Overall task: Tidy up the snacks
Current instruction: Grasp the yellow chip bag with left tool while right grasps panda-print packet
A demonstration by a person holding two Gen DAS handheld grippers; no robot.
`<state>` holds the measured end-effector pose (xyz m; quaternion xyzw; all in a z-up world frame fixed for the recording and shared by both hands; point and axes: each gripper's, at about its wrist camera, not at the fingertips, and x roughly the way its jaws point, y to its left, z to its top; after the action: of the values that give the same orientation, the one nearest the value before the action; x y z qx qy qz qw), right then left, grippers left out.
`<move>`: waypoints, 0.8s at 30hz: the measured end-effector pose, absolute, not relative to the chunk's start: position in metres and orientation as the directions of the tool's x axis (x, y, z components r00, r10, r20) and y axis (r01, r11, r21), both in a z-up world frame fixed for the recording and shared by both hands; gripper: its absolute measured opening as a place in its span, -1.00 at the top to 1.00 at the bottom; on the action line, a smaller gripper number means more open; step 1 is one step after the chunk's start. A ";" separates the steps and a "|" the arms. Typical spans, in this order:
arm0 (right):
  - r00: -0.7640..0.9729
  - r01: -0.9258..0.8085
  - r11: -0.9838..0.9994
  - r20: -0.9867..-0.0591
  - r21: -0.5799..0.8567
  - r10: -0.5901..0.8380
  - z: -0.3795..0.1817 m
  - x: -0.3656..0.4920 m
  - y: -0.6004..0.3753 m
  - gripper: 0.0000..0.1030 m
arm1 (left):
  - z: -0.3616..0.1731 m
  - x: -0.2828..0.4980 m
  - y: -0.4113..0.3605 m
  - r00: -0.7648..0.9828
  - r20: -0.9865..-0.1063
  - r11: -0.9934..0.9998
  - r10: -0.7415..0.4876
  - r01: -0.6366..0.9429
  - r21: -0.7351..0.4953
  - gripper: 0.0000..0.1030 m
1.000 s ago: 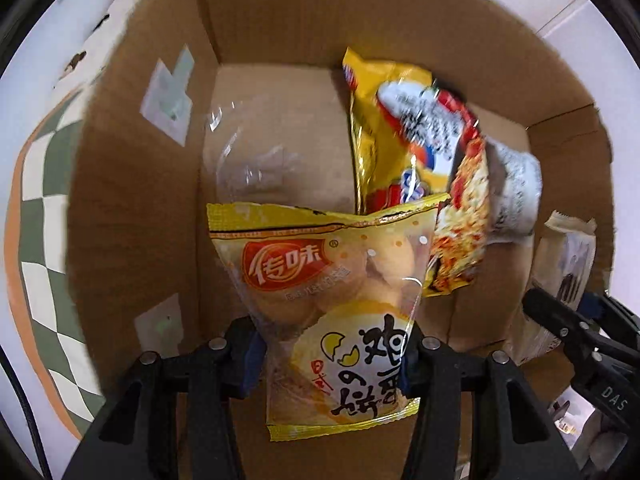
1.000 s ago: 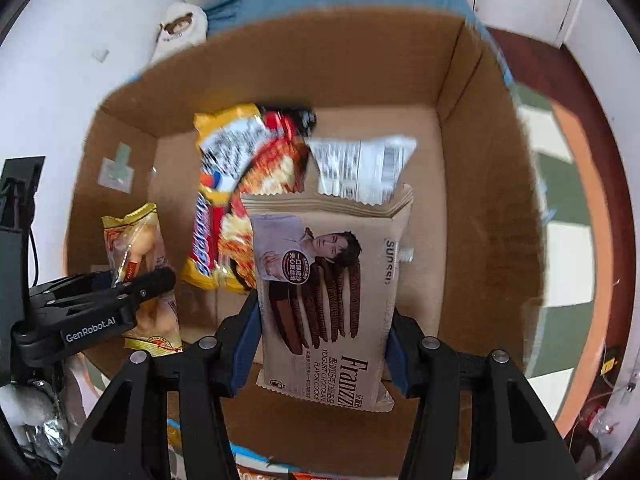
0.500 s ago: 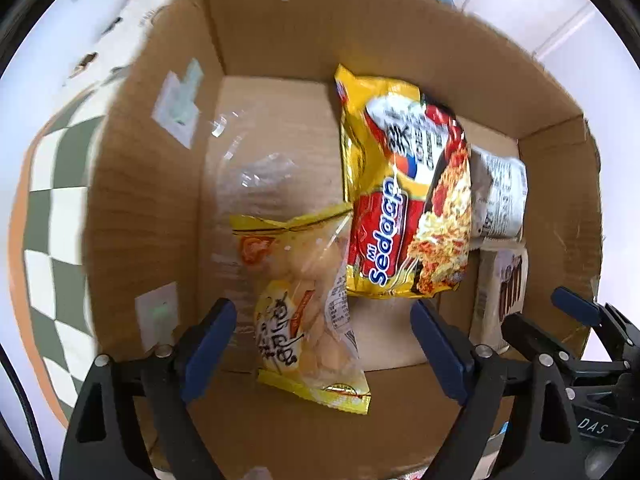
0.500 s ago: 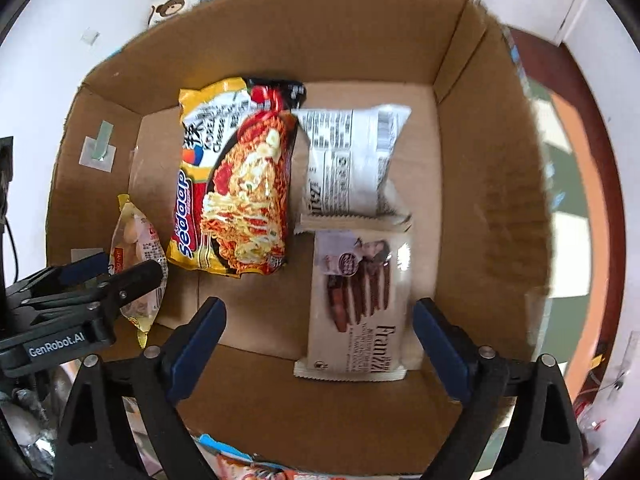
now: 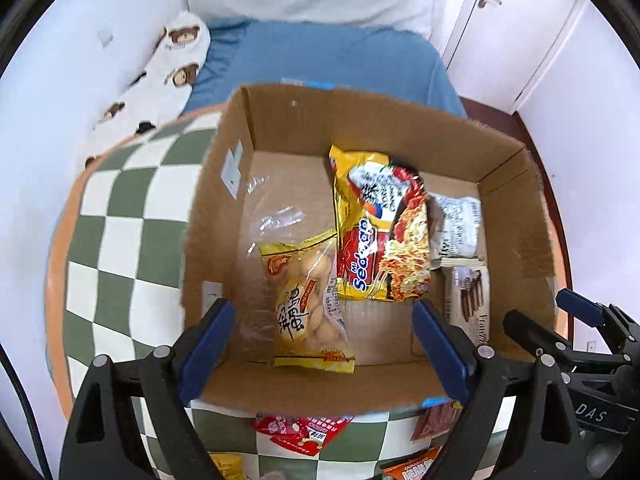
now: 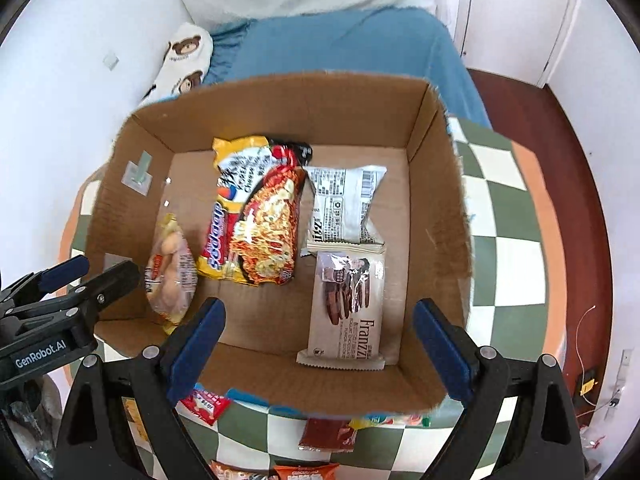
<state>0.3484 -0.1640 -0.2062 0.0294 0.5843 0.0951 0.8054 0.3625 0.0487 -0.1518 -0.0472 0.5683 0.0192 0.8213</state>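
Grippers — left [image 5: 324,344], right [image 6: 320,344] — both released, above egg-biscuit bag [image 5: 308,300] and Franzzi pack [image 6: 346,304].

Brown box [image 6: 436,208] on green-and-white checks

The noodle packet [image 6: 256,216] is yellow and red, the biscuit pack [image 6: 348,304] beige with brown sticks, the bed sheet [image 6: 344,48] blue.
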 end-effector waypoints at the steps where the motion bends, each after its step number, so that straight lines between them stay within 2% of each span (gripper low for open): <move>1: 0.311 -0.115 0.981 -0.932 0.159 0.188 -0.201 0.344 -0.164 -0.88 | -0.146 0.361 0.049 0.369 -0.929 0.995 -0.022 -0.078 -0.054 -0.76; 16: 0.476 -0.052 0.984 -0.862 0.168 0.173 -0.125 0.250 -0.148 -0.88 | -0.084 0.286 0.056 0.517 -0.855 0.999 -0.035 -0.001 -0.042 -0.76; 20: 0.463 -0.014 0.977 -0.864 0.215 0.197 -0.126 0.223 -0.148 -0.88 | -0.081 0.263 0.064 0.513 -0.857 0.998 -0.056 0.005 -0.062 -0.76; 24: 0.385 0.047 0.959 -0.890 0.281 0.242 -0.153 0.189 -0.150 -0.88 | -0.096 0.239 0.077 0.476 -0.878 0.998 -0.057 -0.001 -0.066 -0.76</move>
<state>0.1893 -0.1499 -0.1533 0.1310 0.5511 0.0595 0.8219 0.2393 0.0769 -0.0963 -0.0284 0.5115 -0.0165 0.8586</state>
